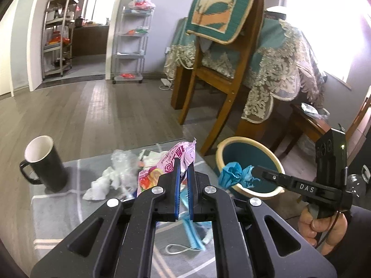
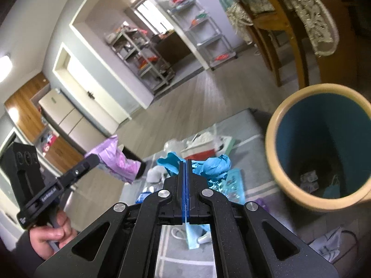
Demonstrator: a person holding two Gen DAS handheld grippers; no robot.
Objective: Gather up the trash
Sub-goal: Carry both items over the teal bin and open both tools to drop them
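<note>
My left gripper [image 1: 183, 169] is shut on a pink snack wrapper [image 1: 172, 162], lifted above a glass table top. The same wrapper [image 2: 116, 162] shows in the right wrist view, pinched in the left gripper [image 2: 96, 158]. My right gripper [image 2: 185, 163] is shut on a crumpled blue glove [image 2: 215, 166]. In the left wrist view that blue glove [image 1: 231, 173] hangs from the right gripper [image 1: 254, 170] over the near rim of a round bin [image 1: 252, 191] with a cream rim and teal inside. The bin [image 2: 278, 166] holds a few scraps at its bottom.
A dark mug [image 1: 44, 162] stands at the table's left. White tissue [image 1: 104, 180], clear plastic and a blue face mask [image 1: 192, 229] lie on the table [image 1: 58, 213]. Behind stand a wooden chair [image 1: 227, 69], a lace-covered dining table [image 1: 278, 69] and wheeled shelves [image 1: 129, 46].
</note>
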